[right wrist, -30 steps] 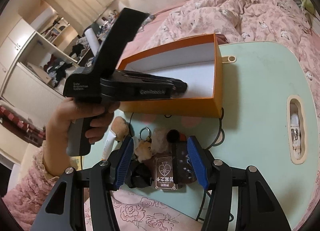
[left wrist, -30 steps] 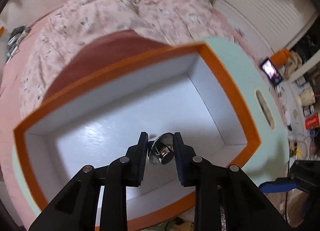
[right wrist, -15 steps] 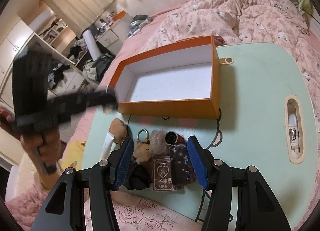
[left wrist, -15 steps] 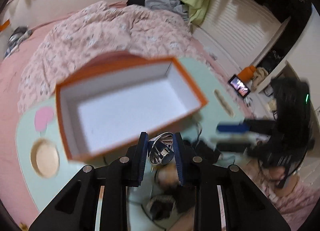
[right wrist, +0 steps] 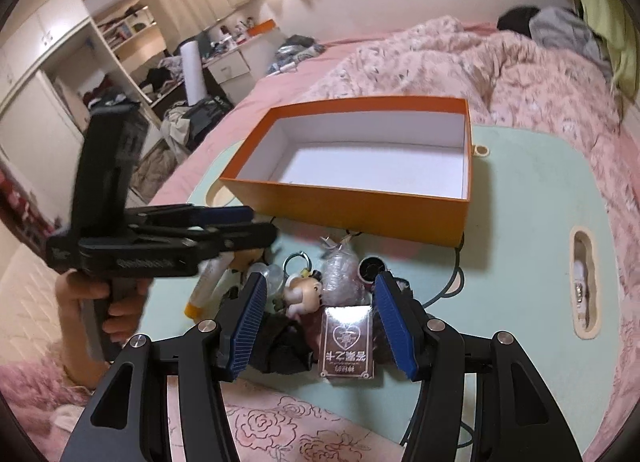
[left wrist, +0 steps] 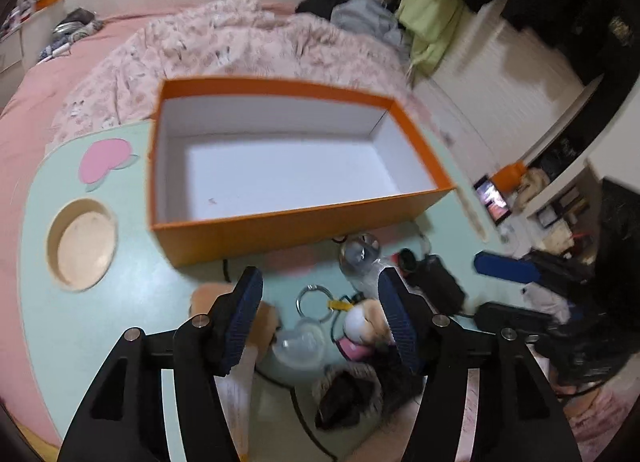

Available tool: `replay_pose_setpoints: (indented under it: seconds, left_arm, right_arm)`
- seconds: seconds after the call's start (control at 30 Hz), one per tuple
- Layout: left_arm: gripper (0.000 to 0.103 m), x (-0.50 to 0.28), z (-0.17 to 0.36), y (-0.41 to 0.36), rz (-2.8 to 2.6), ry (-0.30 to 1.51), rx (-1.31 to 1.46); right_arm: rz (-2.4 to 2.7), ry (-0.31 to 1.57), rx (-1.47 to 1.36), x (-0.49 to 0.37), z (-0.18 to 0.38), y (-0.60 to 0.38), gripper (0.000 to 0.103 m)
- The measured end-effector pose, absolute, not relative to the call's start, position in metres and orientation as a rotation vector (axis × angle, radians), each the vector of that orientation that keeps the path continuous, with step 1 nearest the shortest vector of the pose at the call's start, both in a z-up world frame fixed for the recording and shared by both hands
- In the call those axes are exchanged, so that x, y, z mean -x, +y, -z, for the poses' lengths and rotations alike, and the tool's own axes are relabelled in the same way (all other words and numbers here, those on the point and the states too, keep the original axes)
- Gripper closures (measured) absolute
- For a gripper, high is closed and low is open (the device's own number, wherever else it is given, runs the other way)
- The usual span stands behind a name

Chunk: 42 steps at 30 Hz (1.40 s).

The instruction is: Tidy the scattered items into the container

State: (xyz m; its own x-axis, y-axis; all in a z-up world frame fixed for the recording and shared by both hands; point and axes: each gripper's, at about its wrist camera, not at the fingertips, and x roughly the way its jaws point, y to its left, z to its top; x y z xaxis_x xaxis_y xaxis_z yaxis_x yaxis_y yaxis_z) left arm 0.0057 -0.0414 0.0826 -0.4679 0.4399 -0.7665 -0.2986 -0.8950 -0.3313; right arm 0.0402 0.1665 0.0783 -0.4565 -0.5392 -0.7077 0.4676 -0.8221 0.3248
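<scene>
Orange box (left wrist: pixel 288 222), white inside and holding nothing visible, standing on the mint-green surface (left wrist: pixel 120 302) just ahead of both tools, open side up. Scattered items heaped between box and tools, outside the box: a metal key ring (left wrist: pixel 316 300), a small plush figure with a pink-and-white body (left wrist: pixel 360 326), a clear heart-shaped piece (left wrist: pixel 300 346), a crinkled clear wrapper (right wrist: pixel 340 278), a small black round thing with a red rim (right wrist: pixel 370 268), a silver card printed with a heart (right wrist: pixel 347 342) and a dark furry bundle (left wrist: pixel 360 386). A white tube with an orange cap (right wrist: pixel 204 288) lying at the heap's left edge in the right wrist view.

Left tool (left wrist: pixel 320 326) released, fingers spread wide and gripping nothing, poised above the ring and the plush figure; seen from the right wrist view as a black handle in a bare hand (right wrist: pixel 108 302), fingers pointing toward the heap. Right tool (right wrist: pixel 320 322) likewise released and gripping nothing, blue pads (right wrist: pixel 248 326) either side of the card and plush.

Farther out from the tools: a round recess (left wrist: pixel 84 242) and a pink heart shape (left wrist: pixel 104 160) in the surface left of the box, a slot-shaped cutout (right wrist: pixel 584 290) to the right, then a bed with a floral pink quilt (right wrist: pixel 500 66) beyond the box. Shelves and white cabinets (right wrist: pixel 60 74) off to the far left.
</scene>
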Motion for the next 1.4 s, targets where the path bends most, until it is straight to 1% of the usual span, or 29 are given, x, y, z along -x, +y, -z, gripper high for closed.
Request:
replay_pose_setpoints:
  seconds: [0.07, 0.1, 0.13, 0.17, 0.2, 0.27, 0.3, 0.43, 0.5, 0.57, 0.6, 0.67, 0.7, 0.73, 0.8, 0.83, 1.4]
  left_arm:
    - [0.040, -0.027, -0.090, -0.053, -2.411, -0.193, 1.245]
    - [0.036, -0.038, -0.092, -0.054, -2.440, -0.160, 1.237]
    - [0.034, -0.051, -0.092, -0.054, -2.472, -0.110, 1.235]
    - [0.034, -0.063, -0.090, -0.054, -2.500, -0.057, 1.234]
    - [0.034, -0.077, -0.088, -0.053, -2.527, -0.001, 1.233]
    - [0.034, -0.101, -0.077, -0.054, -2.593, 0.078, 1.240]
    - [0.034, -0.106, -0.071, -0.055, -2.620, 0.093, 1.262]
    - [0.034, -0.116, -0.040, -0.054, -2.684, 0.116, 1.373]
    - [0.034, -0.114, -0.026, -0.050, -2.660, 0.126, 1.428]
    - [0.034, -0.114, -0.019, -0.048, -2.651, 0.087, 1.436]
    - [0.033, -0.115, -0.017, -0.048, -2.675, 0.072, 1.419]
    - [0.023, -0.114, -0.013, -0.047, -2.729, 0.102, 1.406]
    - [0.015, -0.113, -0.011, -0.047, -2.748, 0.110, 1.402]
    - [0.010, -0.112, -0.010, -0.049, -2.759, 0.099, 1.390]
    - [0.006, -0.111, -0.008, -0.051, -2.774, 0.092, 1.366]
    - [0.000, -0.111, -0.007, -0.052, -2.780, 0.093, 1.359]
    - [0.000, -0.108, -0.005, -0.051, -2.790, 0.089, 1.338]
  right_arm:
    - [2.266, -0.053, -1.145, -0.053, -0.076, 0.161, 0.045]
    - [2.272, -0.002, -1.154, -0.062, -0.073, 0.157, 0.039]
    - [2.291, 0.059, -1.163, -0.070, -0.070, 0.155, 0.036]
    - [2.324, 0.115, -1.166, -0.079, -0.065, 0.154, 0.031]
    - [2.364, 0.170, -1.169, -0.088, -0.060, 0.153, 0.029]
    - [2.408, 0.247, -1.185, -0.099, -0.050, 0.152, 0.029]
    - [2.405, 0.256, -1.202, -0.102, -0.044, 0.152, 0.028]
    - [2.442, 0.179, -1.292, -0.091, -0.024, 0.158, 0.024]
    - [2.415, 0.184, -1.400, -0.086, -0.008, 0.157, 0.017]
    - [2.420, 0.198, -1.435, -0.084, -0.004, 0.157, 0.009]
    - [2.419, 0.199, -1.448, -0.083, -0.004, 0.158, 0.007]
    - [2.420, 0.205, -1.459, -0.081, -0.005, 0.159, 0.004]
    - [2.421, 0.209, -1.463, -0.081, -0.006, 0.159, 0.003]
    - [2.421, 0.210, -1.466, -0.080, -0.006, 0.159, 0.003]
    - [2.423, 0.212, -1.468, -0.080, -0.007, 0.159, 0.001]
    - [2.424, 0.212, -1.467, -0.079, -0.007, 0.159, 0.001]
    - [2.405, 0.212, -1.466, -0.073, -0.008, 0.159, 0.000]
